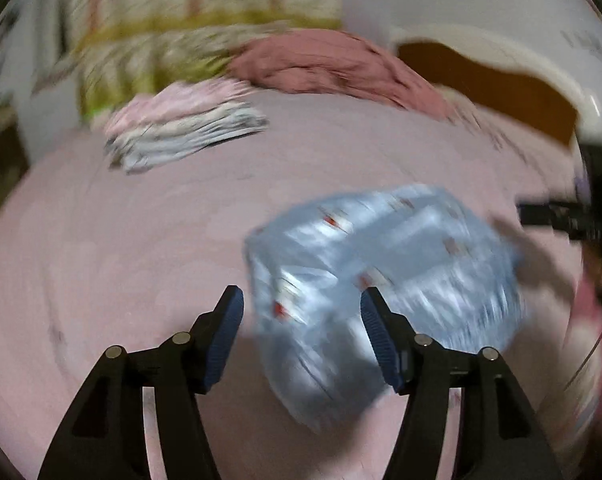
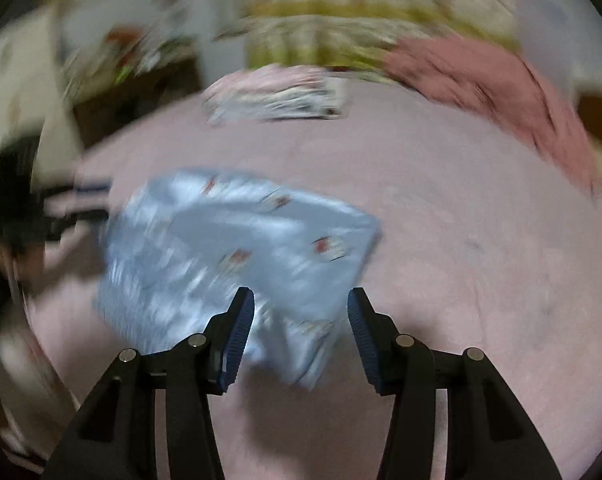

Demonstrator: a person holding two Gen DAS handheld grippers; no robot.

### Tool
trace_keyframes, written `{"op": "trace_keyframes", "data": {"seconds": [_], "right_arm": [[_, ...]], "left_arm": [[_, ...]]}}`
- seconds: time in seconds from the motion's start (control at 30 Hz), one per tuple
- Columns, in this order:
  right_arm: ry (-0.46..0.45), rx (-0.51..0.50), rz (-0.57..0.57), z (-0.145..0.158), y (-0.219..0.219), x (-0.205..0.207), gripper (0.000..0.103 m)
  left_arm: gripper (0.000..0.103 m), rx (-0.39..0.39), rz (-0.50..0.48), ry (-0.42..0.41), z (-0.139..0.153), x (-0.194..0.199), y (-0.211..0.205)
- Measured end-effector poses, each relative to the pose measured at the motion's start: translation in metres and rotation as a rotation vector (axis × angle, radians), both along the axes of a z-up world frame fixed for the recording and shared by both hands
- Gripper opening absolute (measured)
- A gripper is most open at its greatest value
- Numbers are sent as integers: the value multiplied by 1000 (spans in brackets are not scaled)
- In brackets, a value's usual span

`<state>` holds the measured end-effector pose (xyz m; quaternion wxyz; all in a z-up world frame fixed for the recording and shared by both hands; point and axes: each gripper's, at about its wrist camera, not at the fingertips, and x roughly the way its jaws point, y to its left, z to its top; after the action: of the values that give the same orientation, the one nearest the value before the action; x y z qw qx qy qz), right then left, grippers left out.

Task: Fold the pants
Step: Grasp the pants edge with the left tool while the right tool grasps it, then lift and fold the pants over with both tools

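Showing only leftward: brown headboard (image 1: 489, 88) beyond folded pants (image 1: 385, 276).

A bed (image 1: 101, 240) covered with a pale pink sheet carries everything. Light blue pants (image 1: 381, 264) with small red-and-white prints lie folded into a rough rectangle on the sheet near its near side, slightly rumpled at one corner. Further back, a small stack of folded clothes (image 1: 181, 132) in pink, white and grey rests on the sheet, well apart from the pants. At the far edge lies a crumpled dusty-rose cloth (image 1: 333, 68), beside a bunched yellow-green patterned fabric (image 1: 141, 68). Both views are blurred.
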<state>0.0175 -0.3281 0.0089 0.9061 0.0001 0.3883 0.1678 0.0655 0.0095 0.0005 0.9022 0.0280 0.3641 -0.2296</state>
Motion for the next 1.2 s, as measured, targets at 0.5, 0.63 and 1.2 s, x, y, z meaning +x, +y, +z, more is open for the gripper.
{"op": "trace_keyframes", "data": {"seconds": [0.5, 0.63, 1.2], "right_arm": [[297, 502, -96, -79, -52, 82, 35], [286, 483, -72, -80, -41, 89, 2], [58, 231, -164, -33, -24, 135, 1]], "left_arm": [[13, -362, 91, 455, -68, 91, 24], [2, -345, 61, 408, -60, 89, 17], [4, -257, 139, 222, -38, 149, 9]]}}
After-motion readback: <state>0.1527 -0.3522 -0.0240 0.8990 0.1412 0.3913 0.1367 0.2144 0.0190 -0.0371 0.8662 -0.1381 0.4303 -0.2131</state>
